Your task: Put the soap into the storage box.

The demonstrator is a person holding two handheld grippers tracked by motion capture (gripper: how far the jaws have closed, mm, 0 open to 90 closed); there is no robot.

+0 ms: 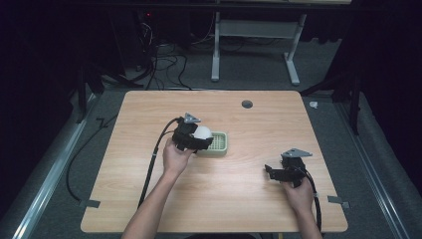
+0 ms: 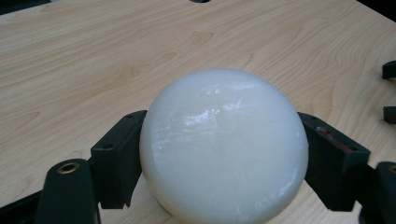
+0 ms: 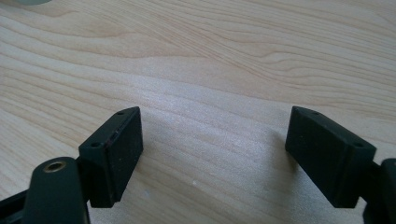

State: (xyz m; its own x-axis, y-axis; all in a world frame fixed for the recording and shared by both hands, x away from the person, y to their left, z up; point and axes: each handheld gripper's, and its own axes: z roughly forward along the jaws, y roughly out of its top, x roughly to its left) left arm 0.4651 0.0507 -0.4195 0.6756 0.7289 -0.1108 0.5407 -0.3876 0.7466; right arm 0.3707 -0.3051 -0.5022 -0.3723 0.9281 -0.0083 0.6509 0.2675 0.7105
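Near the tabletop's centre, the left gripper (image 1: 198, 135) clamps a glossy white ball (image 2: 224, 147) over the pale green plastic basket (image 1: 219, 145); release remains. Toward the right edge, the right gripper (image 1: 276, 173) waits wide open, empty.

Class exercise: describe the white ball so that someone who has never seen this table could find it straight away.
Start at the wooden table and find the pale green tray near its middle. At the tray's left end, the left gripper holds the white ball between its two black jaws. It is the one smooth, glossy, round white thing there; the right gripper is open over bare wood.
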